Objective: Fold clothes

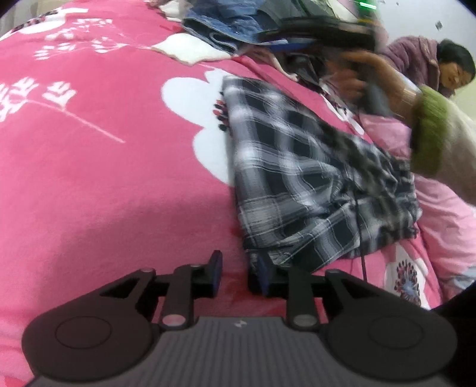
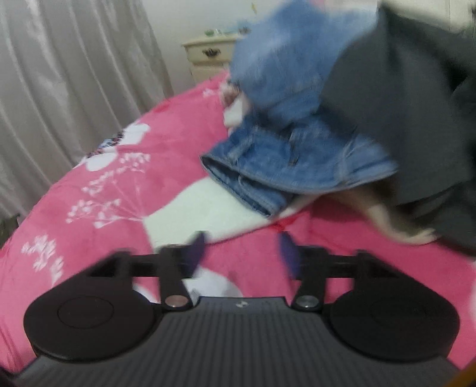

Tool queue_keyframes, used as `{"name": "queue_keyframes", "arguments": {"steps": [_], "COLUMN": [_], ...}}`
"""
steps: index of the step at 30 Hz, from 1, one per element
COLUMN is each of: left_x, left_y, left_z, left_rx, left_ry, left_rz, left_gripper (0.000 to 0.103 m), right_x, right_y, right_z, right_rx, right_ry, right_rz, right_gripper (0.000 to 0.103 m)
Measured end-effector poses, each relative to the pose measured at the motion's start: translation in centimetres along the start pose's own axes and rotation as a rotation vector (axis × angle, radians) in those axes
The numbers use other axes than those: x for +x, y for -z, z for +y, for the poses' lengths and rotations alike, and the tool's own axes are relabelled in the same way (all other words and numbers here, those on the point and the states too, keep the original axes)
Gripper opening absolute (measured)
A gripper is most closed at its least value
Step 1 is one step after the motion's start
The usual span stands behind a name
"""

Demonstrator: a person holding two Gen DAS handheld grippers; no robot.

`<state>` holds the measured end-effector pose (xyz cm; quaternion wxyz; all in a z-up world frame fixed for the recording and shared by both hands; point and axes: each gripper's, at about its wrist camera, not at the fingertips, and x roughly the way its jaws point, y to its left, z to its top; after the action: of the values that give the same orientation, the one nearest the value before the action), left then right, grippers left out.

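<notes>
My left claw (image 1: pixel 235 275) hangs low over the pink bedspread (image 1: pixel 104 184), its two fingers parted by a narrow gap with only the spread showing between them; it has hold of nothing. The plaid shirt (image 1: pixel 300 184), black and white check, lies folded flat just ahead and to the right of this claw, and its near corner comes down to my right fingertip (image 1: pixel 263 272) — whether cloth and pad touch I cannot tell. Further ahead on the right, past the far end of the plaid, my right arm in its green-cuffed sleeve (image 1: pixel 428 134) reaches toward a heap of clothes (image 1: pixel 238 26). Another person in a purple top (image 1: pixel 416 59) shows beyond it, at the far right.

My right claw (image 2: pixel 242 253) is blurred, but its fingers stand well apart, wider than the left's, with pink spread and a white flower patch between them and nothing gripped. Ahead of it and a little right lies a bunched pair of blue jeans (image 2: pixel 285 160), hem turned toward the claw. A dark grey garment (image 2: pixel 416 113) overlaps the denim on the right and fills that side of the view. Ahead on the left hangs a pale curtain (image 2: pixel 68 74), and beyond the denim stands a cream bedside cabinet (image 2: pixel 208 56)
</notes>
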<state>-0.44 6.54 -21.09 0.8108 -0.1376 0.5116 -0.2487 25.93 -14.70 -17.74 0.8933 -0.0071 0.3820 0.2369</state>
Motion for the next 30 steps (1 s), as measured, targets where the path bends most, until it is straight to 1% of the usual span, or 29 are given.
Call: {"name": "queue_keyframes", "arguments": {"steps": [2,3,4,6,8,9,11,12,14,15,16,17,19,20,21,22,23,24,25,26,27,29,30], "left_x": [-0.3,-0.5,-0.7,-1.1,-1.1,-1.0,-0.3,0.2,1.6,1.9,2.0,2.2,2.3,2.4,2.5,2.5,2.6,2.6,2.6,2.6,2.6,2.5,2.5], "left_y": [0.2,0.2,0.3,0.4,0.3,0.3,0.2,0.1,0.0,0.0,0.0,0.0,0.1,0.1,0.2,0.2,0.3,0.3,0.3,0.3,0.3,0.2,0.2], "left_z": [0.7,1.0,1.2,1.4,1.1,0.8,0.2,-0.1,-0.6,-0.8,-1.0,-1.2,-1.8,-2.1,-2.4,-2.5,-2.6,-2.6,-2.5,-2.4,-2.3,-2.1,-2.0], "left_rx": [-0.039,-0.058,-0.076,-0.102,-0.102,-0.098,-0.083,-0.076,-0.075,-0.083,-0.091,-0.099,-0.085,-0.076,-0.064,-0.053,-0.049,-0.052,-0.057,-0.062,-0.068,-0.078,-0.083], "left_ry": [0.011,0.015,0.02,0.031,0.05,0.063,0.083,0.079,0.058,0.045,0.035,0.025,-0.001,-0.015,-0.03,-0.046,-0.052,-0.053,-0.053,-0.053,-0.053,-0.053,-0.053], "left_rz": [-0.002,-0.007,-0.012,-0.022,-0.03,-0.029,-0.015,-0.003,0.032,0.031,0.024,0.016,0.01,0.008,0.004,0.001,0.002,0.004,0.005,0.006,0.007,0.009,0.01], "left_gripper": [0.034,0.035,0.035,0.036,0.038,0.04,0.043,0.043,0.043,0.043,0.045,0.047,0.046,0.043,0.034,0.029,0.019,0.015,0.013,0.012,0.012,0.012,0.012], "right_x": [-4.1,-6.5,-8.5,-12.0,-14.5,-15.5,-16.6,-16.7,-16.4,-16.0,-15.6,-15.3,-14.7,-14.7,-14.6,-14.6,-14.3,-13.6,-13.1,-12.6,-12.0,-12.4,-12.6], "right_y": [0.4,0.8,1.4,2.9,4.9,6.3,9.4,11.2,14.9,16.7,17.9,18.9,20.2,20.8,21.2,21.7,22.0,22.4,22.7,23.0,23.2,23.5,23.7], "right_z": [0.7,1.1,1.4,2.2,3.0,3.6,4.4,4.6,4.9,5.1,5.8,6.8,8.9,9.9,11.1,12.3,13.1,13.6,13.8,13.7,13.4,12.6,12.4], "right_rx": [-0.051,-0.07,-0.075,-0.075,-0.066,-0.059,-0.036,-0.011,0.057,0.076,0.047,-0.009,-0.168,-0.251,-0.356,-0.462,-0.531,-0.587,-0.608,-0.605,-0.575,-0.459,-0.434], "right_ry": [0.001,0.006,0.014,0.052,0.09,0.117,0.145,0.123,0.038,-0.001,-0.002,0.021,0.036,0.023,0.018,0.013,0.018,0.024,0.022,0.012,0.002,-0.009,-0.016], "right_rz": [-0.033,-0.044,-0.051,-0.048,-0.044,-0.032,-0.008,0.009,0.06,0.086,0.112,0.123,0.116,0.108,0.097,0.085,0.083,0.103,0.138,0.187,0.25,0.269,0.272], "right_gripper": [0.09,0.094,0.102,0.102,0.102,0.102,0.102,0.102,0.102,0.102,0.102,0.102,0.102,0.102,0.102,0.102,0.101,0.1,0.092,0.071,0.063,0.063,0.063]}}
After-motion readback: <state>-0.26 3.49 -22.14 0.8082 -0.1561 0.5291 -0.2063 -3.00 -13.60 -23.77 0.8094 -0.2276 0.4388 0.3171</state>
